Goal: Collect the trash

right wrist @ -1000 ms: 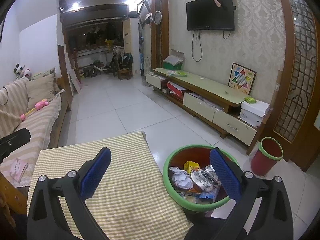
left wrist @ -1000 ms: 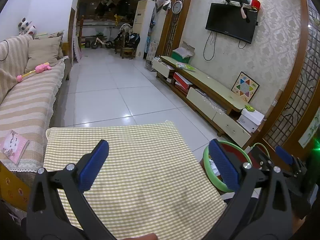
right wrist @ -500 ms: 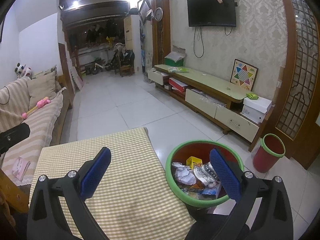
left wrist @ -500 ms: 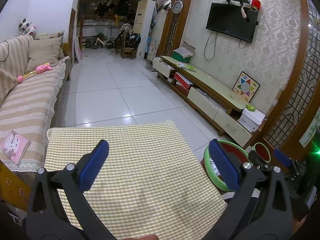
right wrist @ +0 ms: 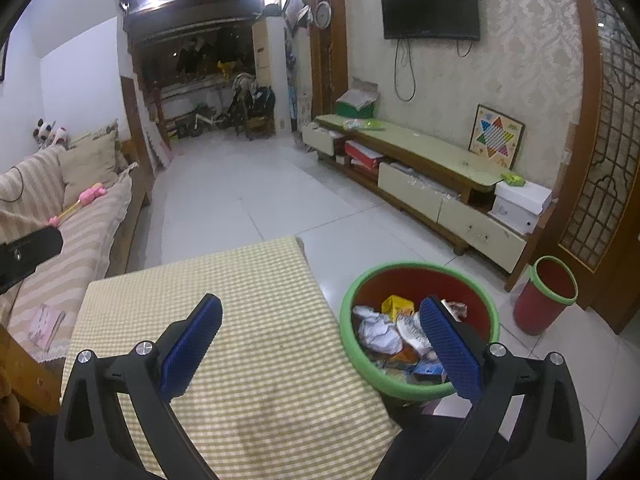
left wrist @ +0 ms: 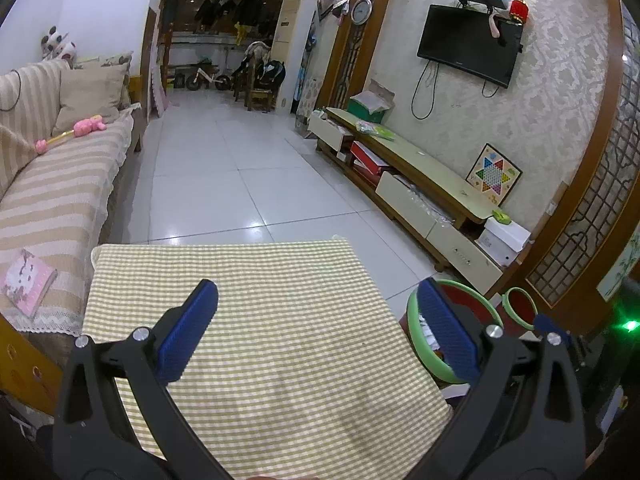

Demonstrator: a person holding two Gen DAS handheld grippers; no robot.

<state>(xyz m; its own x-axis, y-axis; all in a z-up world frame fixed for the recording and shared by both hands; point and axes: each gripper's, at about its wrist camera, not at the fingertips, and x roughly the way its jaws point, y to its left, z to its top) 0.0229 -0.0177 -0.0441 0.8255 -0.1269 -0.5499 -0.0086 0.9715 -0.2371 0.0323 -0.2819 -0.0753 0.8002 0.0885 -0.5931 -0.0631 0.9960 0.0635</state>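
Observation:
A red trash bin with a green rim (right wrist: 420, 390) stands on the floor just right of the table, holding crumpled paper and wrappers (right wrist: 380, 334). In the left wrist view only part of the bin (left wrist: 416, 336) shows behind a finger. The table wears a yellow checked cloth (left wrist: 272, 320) with nothing lying on it (right wrist: 248, 344). My left gripper (left wrist: 318, 336) hovers open over the cloth, empty. My right gripper (right wrist: 320, 344) is also open and empty, above the table's right edge, its right finger over the bin.
A smaller red bin with a green rim (right wrist: 546, 296) stands further right by the door. A striped sofa (left wrist: 52, 200) runs along the left with a pink book (left wrist: 26, 282). A low TV cabinet (right wrist: 420, 176) lines the right wall. White tiled floor (left wrist: 224, 184) lies ahead.
Both views have shifted slightly; the right wrist camera has drawn back and up a little, so the bin sits a bit lower. Both grippers stay open and empty.

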